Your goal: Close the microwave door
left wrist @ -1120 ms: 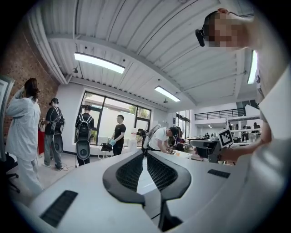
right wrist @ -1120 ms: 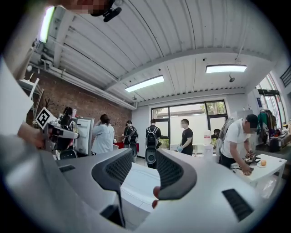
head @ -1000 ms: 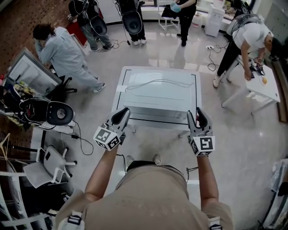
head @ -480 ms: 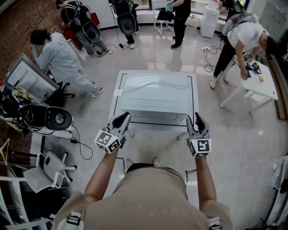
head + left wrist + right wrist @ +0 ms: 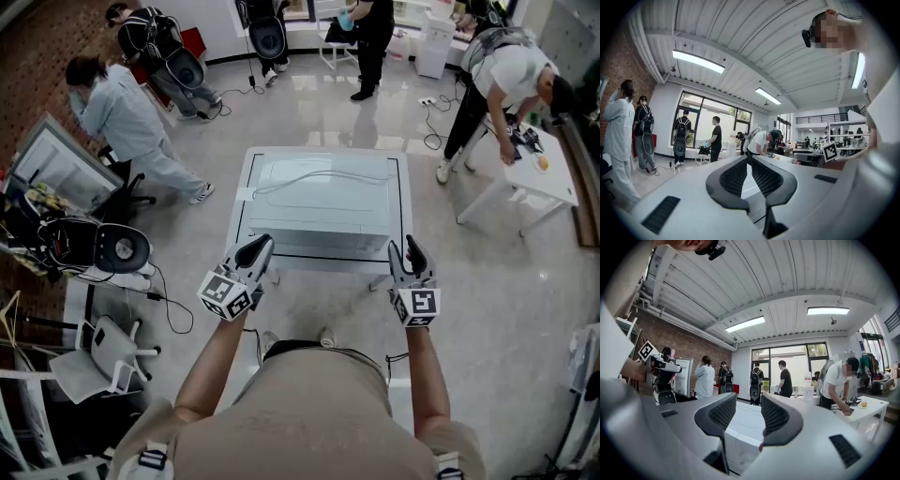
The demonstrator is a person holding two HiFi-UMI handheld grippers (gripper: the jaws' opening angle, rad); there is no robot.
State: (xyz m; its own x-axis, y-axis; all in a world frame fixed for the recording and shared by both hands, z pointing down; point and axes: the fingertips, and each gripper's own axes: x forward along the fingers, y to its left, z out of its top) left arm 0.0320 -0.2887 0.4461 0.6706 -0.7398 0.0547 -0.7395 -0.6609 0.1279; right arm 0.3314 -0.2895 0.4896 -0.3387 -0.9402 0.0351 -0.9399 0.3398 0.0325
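No legible text, brand, number or sign anywhere. Microwave [image 5: 323, 202] top: plain white, no label readable. Just in front of it, black-and-white square markers [image 5: 228, 292] on the left gripper [image 5: 258, 246] and right gripper [image 5: 409, 246] cubes: coded patterns only, no characters.

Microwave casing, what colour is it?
The microwave is white; the head view shows it best.

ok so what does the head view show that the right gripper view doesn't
Only the head view: the cable lying on top of the microwave, and a white chair. Only the right gripper view: the ceiling with its strip lights. Both: the microwave, the left gripper, the open, empty right gripper and a person bent over a white table.
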